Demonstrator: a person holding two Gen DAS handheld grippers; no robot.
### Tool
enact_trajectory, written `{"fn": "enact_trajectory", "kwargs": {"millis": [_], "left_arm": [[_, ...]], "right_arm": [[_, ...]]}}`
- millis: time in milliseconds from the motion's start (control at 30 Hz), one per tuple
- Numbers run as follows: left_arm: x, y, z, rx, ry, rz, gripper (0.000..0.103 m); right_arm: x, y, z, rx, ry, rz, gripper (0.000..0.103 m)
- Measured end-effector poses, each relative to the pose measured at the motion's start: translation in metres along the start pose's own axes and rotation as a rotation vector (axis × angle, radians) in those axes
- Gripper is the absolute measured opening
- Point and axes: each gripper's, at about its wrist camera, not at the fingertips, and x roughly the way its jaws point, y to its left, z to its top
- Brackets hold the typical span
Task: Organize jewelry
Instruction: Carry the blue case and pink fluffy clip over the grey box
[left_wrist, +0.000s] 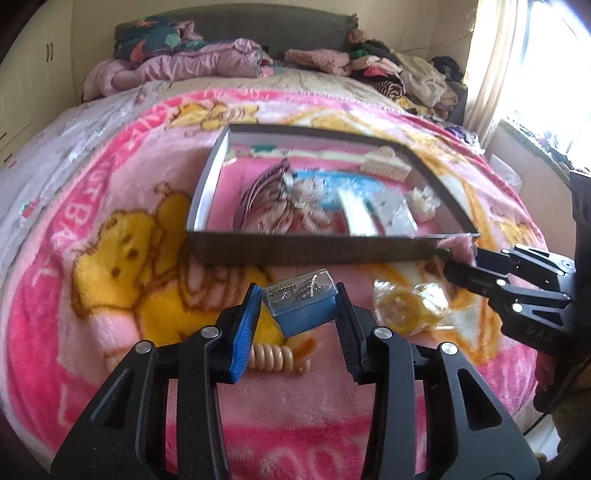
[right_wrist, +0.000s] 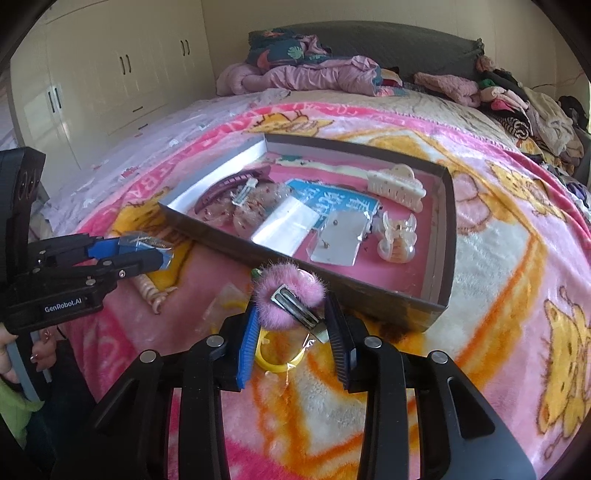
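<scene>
Now we hold the fluffy pink hair clip (right_wrist: 286, 295) pinched in the right gripper (right_wrist: 291, 325), and the blue jewelry packet (left_wrist: 301, 304) clamped in the left gripper (left_wrist: 297, 321); the box (right_wrist: 441, 236) lies just ahead of both, its long side facing us, right gripper nearer.

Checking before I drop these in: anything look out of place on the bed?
Two pieces lie loose on the blanket outside the box: a beige spiral hair tie under the left claw, and a yellow bangle in plastic under the right claw.
</scene>
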Motion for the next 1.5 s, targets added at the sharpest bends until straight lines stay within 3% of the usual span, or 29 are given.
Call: {"fn": "enact_trajectory", "kwargs": {"millis": [1033, 1500], "left_arm": [[0.039, -0.029, 0.071, 0.085, -0.022, -0.07, 0.031], [0.066, -0.028, 0.077, 0.076, -0.001, -0.113, 0.031]], "right_arm": [[-0.011, -0.06, 0.04, 0.092, -0.092, -0.124, 0.033], [0.007, -0.075, 0.059, 0.101, -0.097, -0.178, 0.033]]}}
